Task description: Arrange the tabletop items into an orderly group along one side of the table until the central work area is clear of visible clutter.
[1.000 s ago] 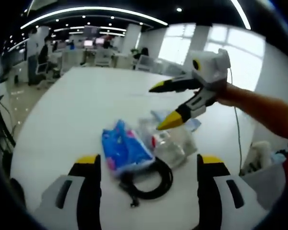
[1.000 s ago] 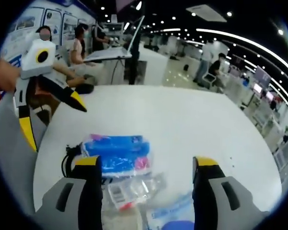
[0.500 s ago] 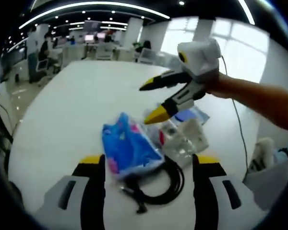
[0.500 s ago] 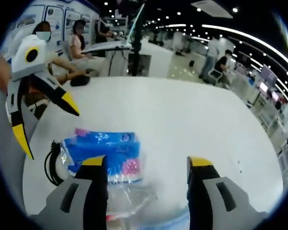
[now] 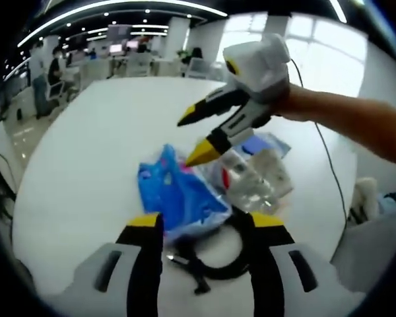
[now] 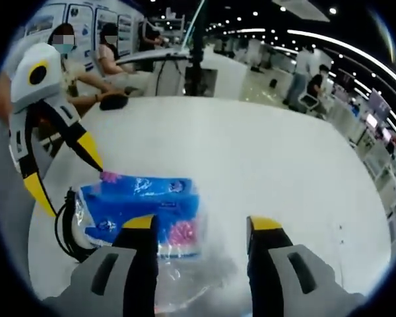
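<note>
My left hand-held gripper (image 5: 201, 228) stood open w/ nothing held, jaws either side of the blue packet (image 5: 178, 198) and black cable (image 5: 214, 261). Right hand-held gripper (image 6: 198, 228) was open too (empty), above the blue packet, clear bags (image 5: 254, 178) just beside it on the white desk (image 5: 86, 152).

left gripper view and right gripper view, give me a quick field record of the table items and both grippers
surface: round white table
blue item: blue plastic pack with pink print, lying between the left gripper's jaws
clear item: clear crinkled plastic bag, beside the blue pack
cable: black coiled cable, partly under the blue pack
left gripper: left gripper, jaws open on either side of the blue pack
right gripper: right gripper, jaws open, tips above the blue pack
grouping: items bunched together near one edge of the table
</note>
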Available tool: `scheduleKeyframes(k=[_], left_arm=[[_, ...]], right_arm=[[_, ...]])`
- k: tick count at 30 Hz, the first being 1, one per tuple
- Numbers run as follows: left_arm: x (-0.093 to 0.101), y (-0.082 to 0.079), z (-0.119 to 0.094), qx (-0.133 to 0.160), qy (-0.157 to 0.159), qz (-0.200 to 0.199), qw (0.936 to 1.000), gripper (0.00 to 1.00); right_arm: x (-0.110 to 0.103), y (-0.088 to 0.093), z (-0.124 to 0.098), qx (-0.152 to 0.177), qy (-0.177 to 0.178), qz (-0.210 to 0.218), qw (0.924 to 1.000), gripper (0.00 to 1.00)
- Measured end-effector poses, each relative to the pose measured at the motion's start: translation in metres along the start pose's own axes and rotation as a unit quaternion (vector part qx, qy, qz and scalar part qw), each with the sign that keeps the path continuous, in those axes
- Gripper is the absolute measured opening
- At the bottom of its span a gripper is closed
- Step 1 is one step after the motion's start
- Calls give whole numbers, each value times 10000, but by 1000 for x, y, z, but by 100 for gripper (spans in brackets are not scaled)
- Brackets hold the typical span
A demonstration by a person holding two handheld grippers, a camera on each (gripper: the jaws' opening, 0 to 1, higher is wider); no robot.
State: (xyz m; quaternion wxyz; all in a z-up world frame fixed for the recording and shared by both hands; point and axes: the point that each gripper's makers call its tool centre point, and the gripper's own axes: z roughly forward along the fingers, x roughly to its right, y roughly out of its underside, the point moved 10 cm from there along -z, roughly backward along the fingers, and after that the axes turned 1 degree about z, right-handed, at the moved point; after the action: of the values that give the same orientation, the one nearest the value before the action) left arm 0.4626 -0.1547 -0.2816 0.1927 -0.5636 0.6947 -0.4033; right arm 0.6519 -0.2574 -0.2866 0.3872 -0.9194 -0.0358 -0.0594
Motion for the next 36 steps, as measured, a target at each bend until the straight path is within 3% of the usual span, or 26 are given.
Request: scheduleKeyframes(k=[3, 15, 22, 36], left_arm=[[0, 1, 2, -49, 9, 47, 10000, 42], [-5, 5, 4, -201, -25, 163, 9997, 34], [-6, 5, 8, -250, -56, 297, 9992, 29], [-8, 5, 9, -289, -102, 682, 9972, 11]], right_arm=[[-3, 0, 4, -53, -101, -48, 9999, 44], [-4, 5, 18, -276, -205, -140, 9993, 31], [-4, 7, 19, -312, -188, -137, 9992, 15], [-2, 9, 16, -302, -79, -82, 9995, 6]])
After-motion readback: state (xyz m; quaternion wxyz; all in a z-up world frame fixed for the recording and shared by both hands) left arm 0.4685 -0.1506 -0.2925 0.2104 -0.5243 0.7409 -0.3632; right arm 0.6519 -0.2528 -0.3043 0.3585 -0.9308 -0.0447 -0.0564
